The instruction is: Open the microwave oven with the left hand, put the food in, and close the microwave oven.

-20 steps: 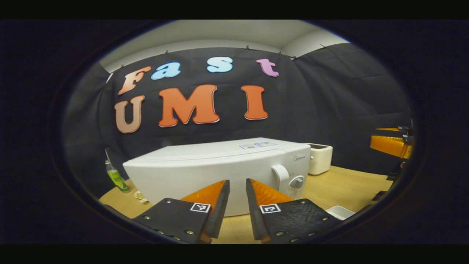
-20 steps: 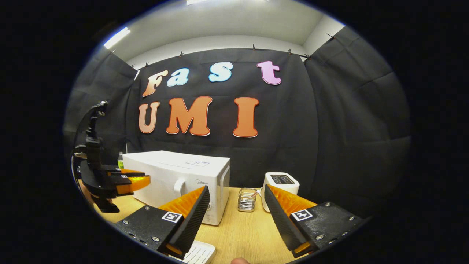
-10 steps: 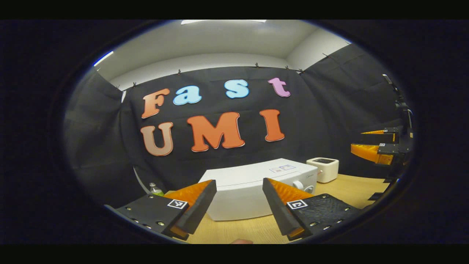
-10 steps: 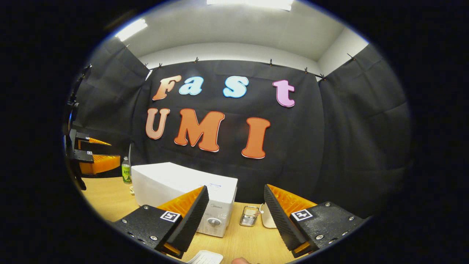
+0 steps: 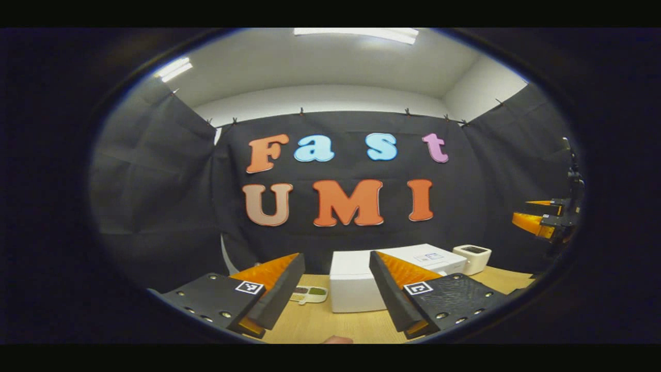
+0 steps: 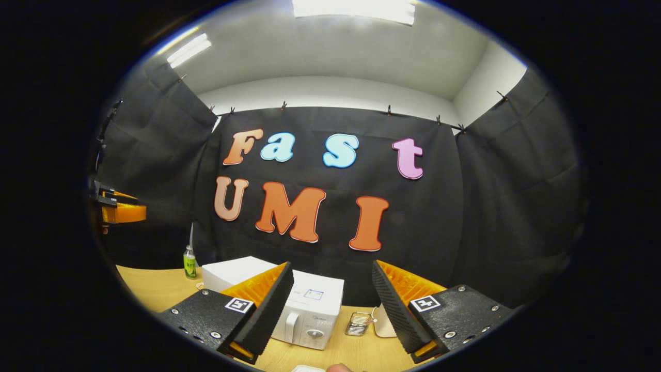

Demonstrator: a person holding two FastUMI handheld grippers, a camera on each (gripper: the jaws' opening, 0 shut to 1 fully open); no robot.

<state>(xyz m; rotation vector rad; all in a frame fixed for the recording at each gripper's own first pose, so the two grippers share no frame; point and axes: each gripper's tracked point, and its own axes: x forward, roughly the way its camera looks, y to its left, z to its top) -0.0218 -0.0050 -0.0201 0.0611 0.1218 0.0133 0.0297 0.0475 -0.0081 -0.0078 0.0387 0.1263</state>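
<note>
The white microwave (image 5: 356, 283) stands on the wooden table (image 5: 320, 324) with its door closed. It sits low and well ahead of my left gripper (image 5: 336, 254), which is open and holds nothing. In the right gripper view the microwave (image 6: 316, 312) shows its door handle (image 6: 292, 326) and a knob (image 6: 314, 334). My right gripper (image 6: 332, 263) is open too, empty, and well back from the oven. A small pale dish (image 5: 309, 294) with green and brown bits lies on the table left of the microwave.
A white toaster (image 5: 472, 257) stands right of the microwave, with a small wire holder (image 6: 357, 324) beside it. A green bottle (image 6: 189, 262) is behind the oven's left end. The other gripper shows at each view's edge (image 5: 537, 221) (image 6: 121, 211).
Both grippers have drawn back and tilted up, so the microwave looks smaller and lower. The left gripper's fingers went from a narrow gap to wide apart.
</note>
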